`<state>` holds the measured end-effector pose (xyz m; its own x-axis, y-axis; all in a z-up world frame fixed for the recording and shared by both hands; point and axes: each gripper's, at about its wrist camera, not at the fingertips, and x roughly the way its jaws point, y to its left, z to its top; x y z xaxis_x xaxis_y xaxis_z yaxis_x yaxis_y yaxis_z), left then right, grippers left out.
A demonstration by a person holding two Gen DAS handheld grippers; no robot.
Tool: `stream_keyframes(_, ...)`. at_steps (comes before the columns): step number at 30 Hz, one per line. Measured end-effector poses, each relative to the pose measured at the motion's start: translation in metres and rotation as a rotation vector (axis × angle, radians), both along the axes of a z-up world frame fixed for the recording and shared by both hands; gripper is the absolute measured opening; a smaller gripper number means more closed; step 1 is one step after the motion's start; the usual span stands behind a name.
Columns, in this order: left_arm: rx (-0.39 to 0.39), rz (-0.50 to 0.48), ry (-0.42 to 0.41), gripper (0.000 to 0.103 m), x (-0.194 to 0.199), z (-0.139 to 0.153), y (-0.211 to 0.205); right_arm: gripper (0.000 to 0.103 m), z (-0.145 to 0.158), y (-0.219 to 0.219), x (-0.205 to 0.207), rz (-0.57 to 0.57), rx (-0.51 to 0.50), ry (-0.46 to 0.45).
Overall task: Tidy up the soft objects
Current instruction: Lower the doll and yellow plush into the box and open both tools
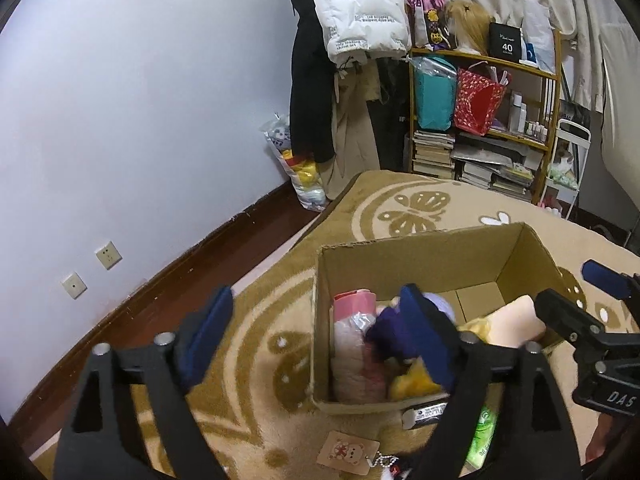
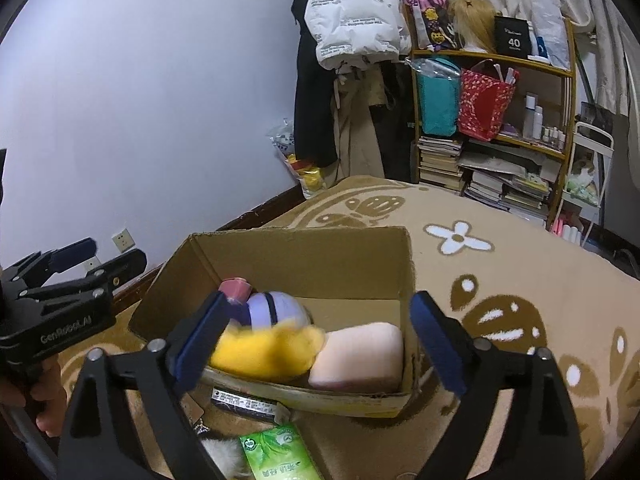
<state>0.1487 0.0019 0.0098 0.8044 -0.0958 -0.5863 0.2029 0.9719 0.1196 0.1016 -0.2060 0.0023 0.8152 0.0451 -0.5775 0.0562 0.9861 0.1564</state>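
Yellow plush (image 2: 266, 350), seemingly loose in box (image 2: 304, 248), below wide-open, empty right gripper (image 2: 316, 340).

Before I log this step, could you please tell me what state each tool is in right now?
Left tool: open, holding nothing, above the cardboard box.
Right tool: open, holding nothing, over the same box.

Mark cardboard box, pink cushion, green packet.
cardboard box (image 2: 304, 256), right wrist view, inner face of the far wall
pink cushion (image 2: 360, 354), right wrist view, middle of its top face
green packet (image 2: 276, 456), right wrist view, middle of the printed front
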Motion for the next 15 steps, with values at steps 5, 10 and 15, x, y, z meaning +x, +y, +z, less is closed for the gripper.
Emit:
stream_keyframes(5,-0.058,-0.013,-0.051,0.102,-0.011,0.014,0.007,0.103,0.01,-0.004,-0.01,-0.021,0.009,-0.026)
stream_keyframes(10,-0.067,-0.001,-0.062,0.103,-0.019,0.018,0.017,0.103,0.018,-0.009,-0.021,-0.053,0.036,-0.031)
stream_keyframes(15,-0.07,-0.003,-0.02,0.103,-0.031,0.017,0.026,0.103,0.023,-0.012,-0.035,-0.078,0.058,-0.017)
